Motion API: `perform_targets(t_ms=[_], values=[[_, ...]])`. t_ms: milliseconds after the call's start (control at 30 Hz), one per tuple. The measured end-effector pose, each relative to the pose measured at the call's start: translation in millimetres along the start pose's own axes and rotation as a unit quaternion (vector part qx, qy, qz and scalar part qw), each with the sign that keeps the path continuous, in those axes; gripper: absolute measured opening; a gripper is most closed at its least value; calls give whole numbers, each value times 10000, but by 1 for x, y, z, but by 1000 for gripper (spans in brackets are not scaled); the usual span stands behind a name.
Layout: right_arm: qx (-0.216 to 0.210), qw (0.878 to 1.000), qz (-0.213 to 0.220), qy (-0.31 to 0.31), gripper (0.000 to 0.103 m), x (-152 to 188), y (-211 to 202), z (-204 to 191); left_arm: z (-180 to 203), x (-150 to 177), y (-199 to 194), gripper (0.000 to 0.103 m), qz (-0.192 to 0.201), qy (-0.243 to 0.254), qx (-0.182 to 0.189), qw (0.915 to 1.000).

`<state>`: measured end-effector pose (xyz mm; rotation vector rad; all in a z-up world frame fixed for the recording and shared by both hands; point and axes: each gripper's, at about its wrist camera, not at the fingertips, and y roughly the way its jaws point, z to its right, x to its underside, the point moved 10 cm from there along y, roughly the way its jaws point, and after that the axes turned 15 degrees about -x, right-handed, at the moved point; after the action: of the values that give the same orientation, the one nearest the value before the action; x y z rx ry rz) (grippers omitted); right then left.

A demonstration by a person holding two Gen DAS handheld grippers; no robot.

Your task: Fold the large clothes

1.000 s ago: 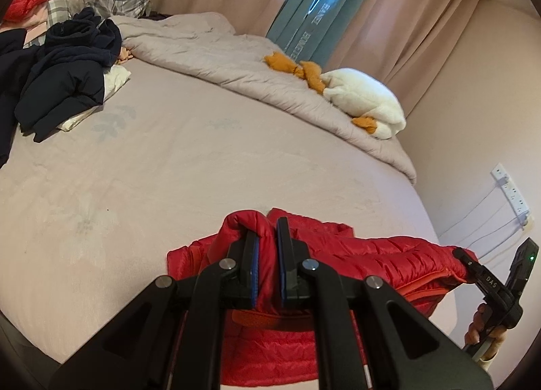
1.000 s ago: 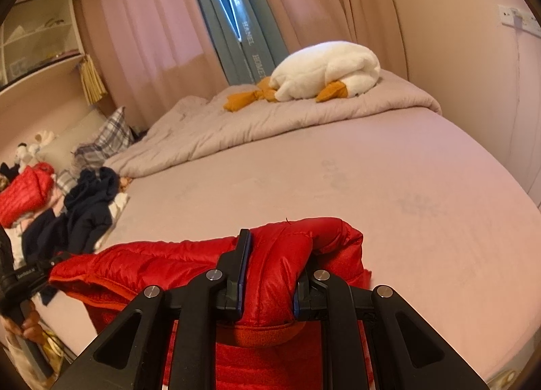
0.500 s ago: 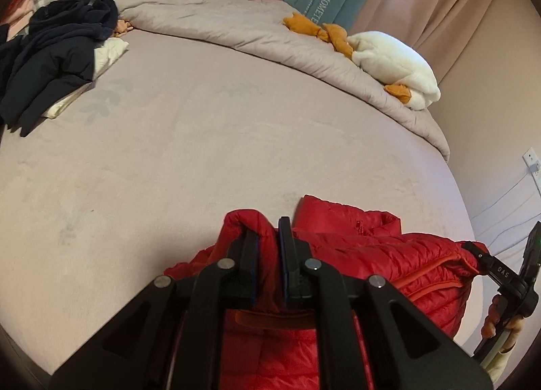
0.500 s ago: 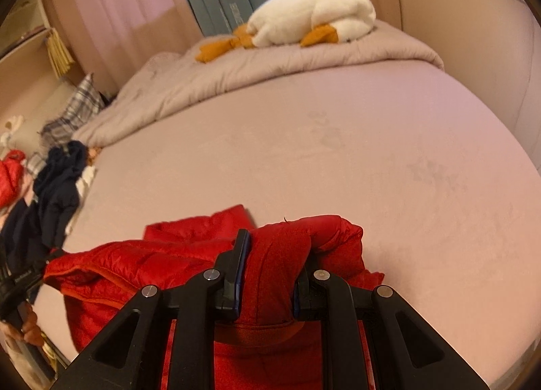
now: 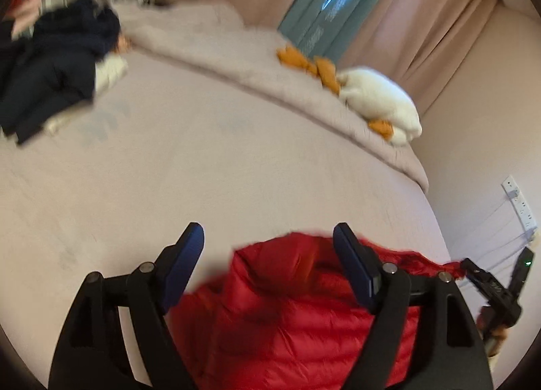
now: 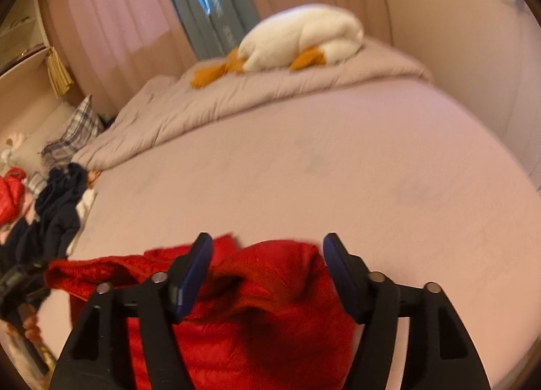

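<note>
The red jacket point(image 5: 287, 305) lies bunched on the bed point(image 5: 203, 187), at its near edge; it looks light, puffy and soft, its quilted shell likely slippery, so it should spring back from a crease and slide if pinched shallowly; best taken deep at a hem, collar or shoulder seam, with a good bite of cloth, not by the smooth middle. The left gripper point(image 5: 268, 244) has just been opening, and its jaws now stand wide with the jacket between them, pads clear of it; the right gripper point(image 6: 267, 248) has likewise just been opening, jaws wide, a red fold between them but not pressed. Beyond the jacket the bed is bare; a rumpled quilt point(image 5: 236, 62) lies along its far side, with a white plush toy point(image 5: 378, 102) on it; dark clothes point(image 5: 57, 62) are heaped at the bed's far left, well apart from the jacket; nothing there seems to stand in the way of a fold.
</note>
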<state>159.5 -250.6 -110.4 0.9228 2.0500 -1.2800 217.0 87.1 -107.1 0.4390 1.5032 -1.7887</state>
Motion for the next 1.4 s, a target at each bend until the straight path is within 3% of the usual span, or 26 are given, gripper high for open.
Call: perform_targets(t_ms=[167,300,467,567,667,767,833,867,933,1100,1167,1300,1367,1400], values=[[213,9997,0,-156,73,-9,1,15,-8,-2,16,79,-188,141,-195,9995],[217,9991,-327,-148,73,-5,18,27,-7,5,37,78,-415,366,-194,9983],[187,9962,-819,-244,73,4,47,32,3,23,68,68,-757,799,-214,9937],[117,9930,-1094,-438,73,10,65,27,11,37,88,57,-994,1087,-205,9889],[177,9894,-1337,-542,71,16,83,28,12,50,106,35,-1287,1135,-195,9850],[258,9858,-1541,-612,51,23,96,30,7,56,115,23,-1355,1050,-270,9848],[303,9847,-1597,-630,23,28,100,31,5,56,113,11,-1344,925,-230,9863],[281,9844,-1617,-636,1,29,101,30,4,54,110,11,-1272,874,-259,9877],[285,9854,-1545,-661,1,27,100,29,1,46,101,9,-1081,822,-410,9899],[468,9921,-797,-842,1,-6,77,23,-3,30,86,9,-852,744,-469,9925],[236,9926,-873,-808,1,-8,77,20,-2,32,87,9,-835,828,-491,9918],[203,9913,-1071,-741,2,-3,82,24,-4,38,92,9,-885,907,-587,9902],[122,9909,-1213,-574,7,2,87,28,-5,38,94,9,-921,852,-579,9904],[108,9904,-1282,-510,16,4,89,31,-4,38,95,9,-926,828,-565,9906]])
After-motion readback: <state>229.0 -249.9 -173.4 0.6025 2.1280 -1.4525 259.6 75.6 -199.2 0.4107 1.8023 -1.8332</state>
